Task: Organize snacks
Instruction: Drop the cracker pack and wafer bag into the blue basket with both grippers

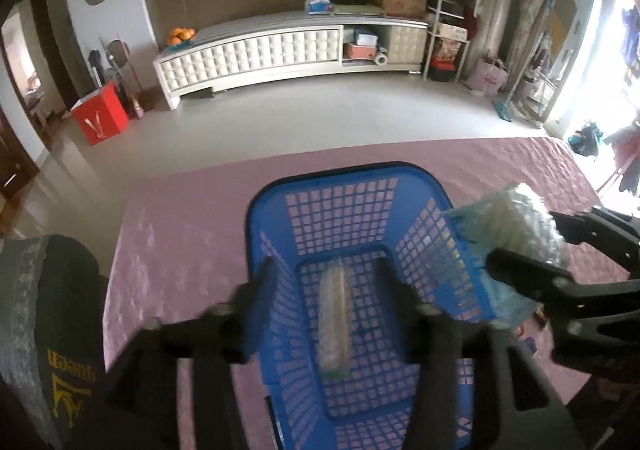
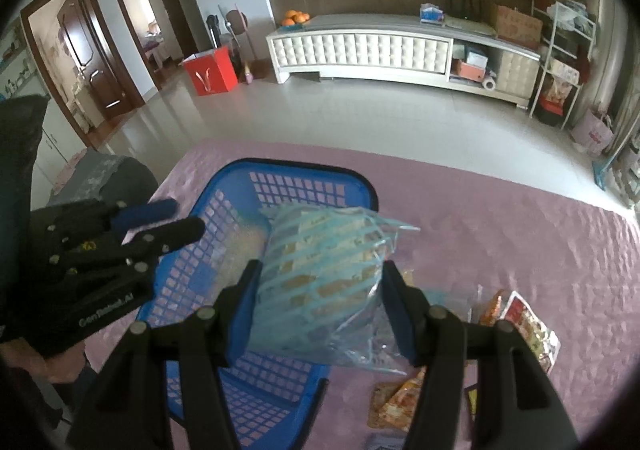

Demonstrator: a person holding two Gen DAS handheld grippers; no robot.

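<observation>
The right gripper point(image 2: 320, 314) is clamped on a clear bag striped in pale blue point(image 2: 324, 270), filled with what look like biscuits or wafers; both blue pads press its sides, and the bag hangs over the right-hand rim of the blue plastic basket point(image 2: 240, 185), not yet inside it. The left gripper point(image 1: 332, 314) stands part open above the basket with nothing pressed between its pads; straight below the gap a long narrow clear packet point(image 1: 334, 326) lies on the basket floor, blurred, so whether it has come fully to rest I cannot tell. Judged from this, the sorting is at an early to middle stage: one snack is in the basket, a second is about to go in, and several more lie loose on the pink tablecloth point(image 2: 500, 234), among them a red and white packet point(image 2: 528, 326) and orange-red packets point(image 2: 400, 398) beside the basket. The left wrist view looks straight down into the basket and shows the narrow packet plainly, which the right wrist view mostly hides behind the striped bag. The right wrist view alone shows the waiting packets on the cloth and how the pads bear on the bag; the left view catches that bag only from the side, at the basket's right wall.
</observation>
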